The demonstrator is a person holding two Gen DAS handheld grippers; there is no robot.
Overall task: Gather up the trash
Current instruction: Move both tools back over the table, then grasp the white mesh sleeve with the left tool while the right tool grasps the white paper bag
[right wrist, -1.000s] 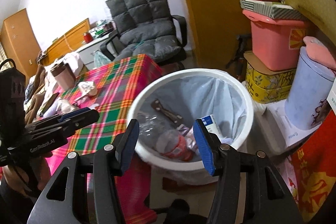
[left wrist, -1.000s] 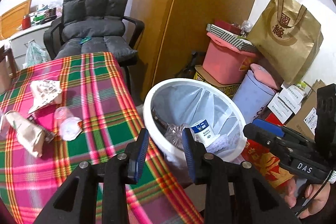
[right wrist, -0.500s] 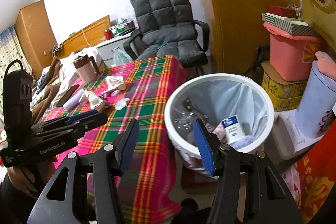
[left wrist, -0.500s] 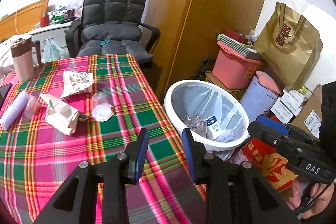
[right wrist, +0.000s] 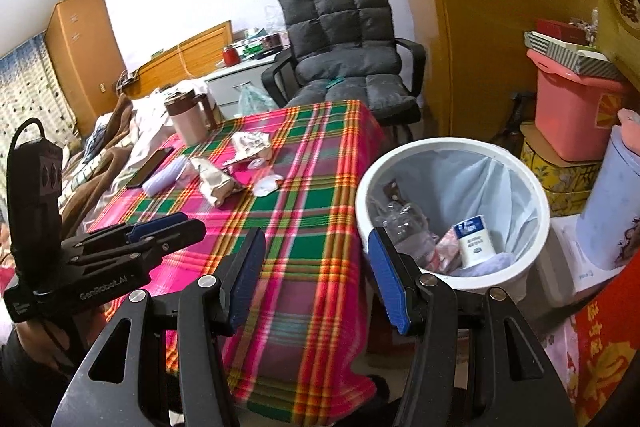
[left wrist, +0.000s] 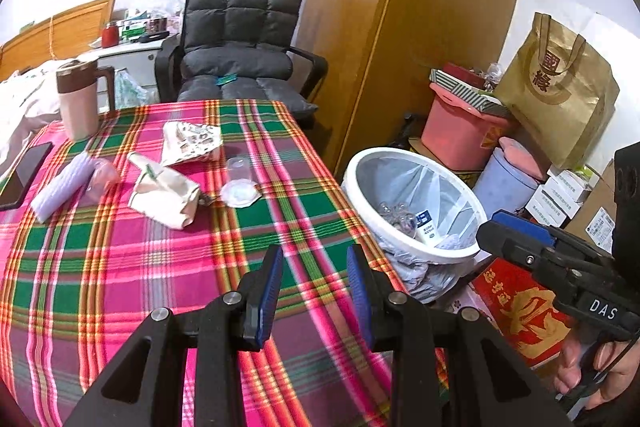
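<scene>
A white trash bin point(left wrist: 352, 175) point(right wrist: 362, 195) with a liner stands right of the plaid table point(left wrist: 120, 267) point(right wrist: 312, 227); a carton point(right wrist: 474, 245) and clear plastic lie inside. On the table lie a crumpled paper bag point(left wrist: 164, 193) point(right wrist: 214, 183), a printed wrapper point(left wrist: 188, 141) point(right wrist: 250, 143), a clear cup point(left wrist: 240, 173) with a white lid point(left wrist: 239, 194) point(right wrist: 267, 185), and a lilac roll point(left wrist: 58, 187) point(right wrist: 164, 179). My left gripper point(left wrist: 314, 279) is open and empty above the table's near part. My right gripper point(right wrist: 316, 267) is open and empty, between table edge and bin.
A mug point(left wrist: 78, 103), and a phone point(left wrist: 22, 175) sit at the table's far left. A grey chair point(left wrist: 236, 59) stands behind. Wardrobe point(left wrist: 400, 7), pink box point(left wrist: 460, 131), lilac canister point(left wrist: 504, 183), gold bag point(left wrist: 560, 87) and cartons crowd the floor by the bin.
Both grippers have pulled back and up from the bin, so more of the table and the room shows. Both stay open and empty.
</scene>
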